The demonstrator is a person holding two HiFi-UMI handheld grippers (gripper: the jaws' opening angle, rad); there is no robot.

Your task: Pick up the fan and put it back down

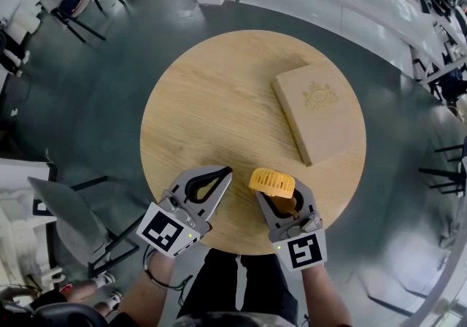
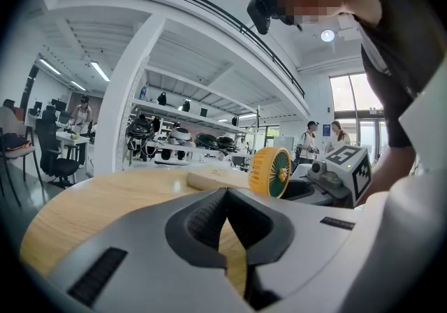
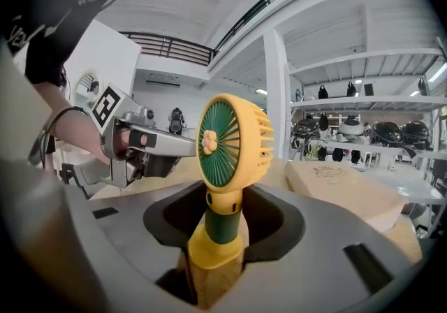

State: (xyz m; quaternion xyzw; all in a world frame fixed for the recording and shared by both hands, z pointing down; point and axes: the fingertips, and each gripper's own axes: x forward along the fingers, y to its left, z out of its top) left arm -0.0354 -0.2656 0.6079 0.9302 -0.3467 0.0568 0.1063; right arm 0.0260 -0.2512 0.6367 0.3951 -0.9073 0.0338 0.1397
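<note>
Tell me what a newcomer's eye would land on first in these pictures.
The yellow-and-green fan stands out first. It is upright by the near edge of the round wooden table, with the right gripper shut on its base. Next comes the flat wooden box lying on the table's far right side. Then the left gripper, shut and empty, just left of the fan.

The small yellow fan [image 1: 272, 182], with green grille and green neck, stands upright at the lower centre.
</note>
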